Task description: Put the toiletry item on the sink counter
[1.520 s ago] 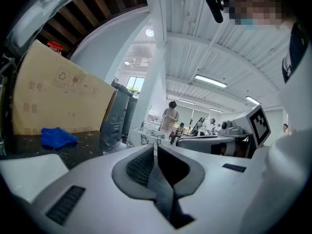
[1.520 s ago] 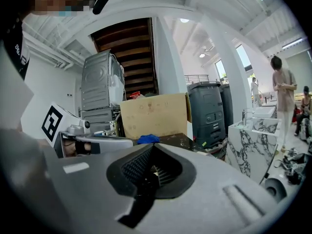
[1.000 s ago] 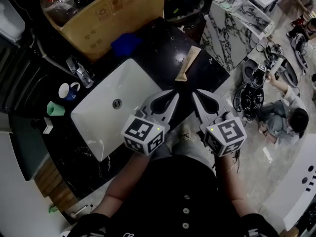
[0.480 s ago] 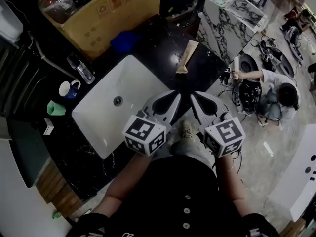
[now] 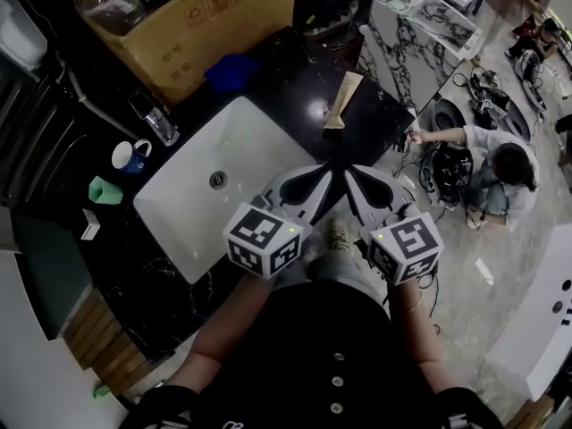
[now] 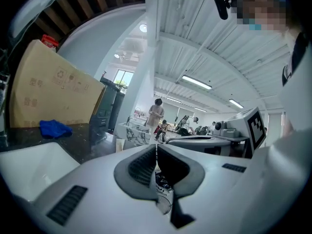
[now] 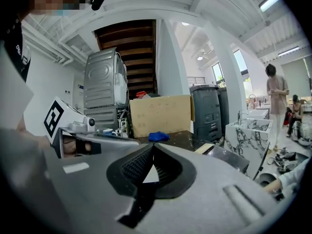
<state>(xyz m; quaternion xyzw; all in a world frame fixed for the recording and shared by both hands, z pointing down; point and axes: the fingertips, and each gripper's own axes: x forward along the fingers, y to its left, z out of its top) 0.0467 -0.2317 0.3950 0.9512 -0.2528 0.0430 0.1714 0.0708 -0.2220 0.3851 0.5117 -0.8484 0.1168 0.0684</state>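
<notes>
From the head view, my left tongs (image 5: 322,173) and right tongs (image 5: 350,173) hang side by side over the near edge of the black table (image 5: 286,79), tips close to each other. The toiletry tube (image 5: 342,99) lies flat on the table beyond them, right of the white sink (image 5: 192,231) and well apart from both tips. A blue cloth (image 5: 234,71) sits in front of a cardboard box (image 5: 206,21), and a mug (image 5: 131,157) stands left of the sink.

In the left gripper view, my left tongs (image 6: 156,148) are pressed together with nothing between the pads.

In the right gripper view, my right tongs (image 7: 153,147) are also pressed together and empty. The tube (image 7: 204,148) shows past them to the right.
</notes>
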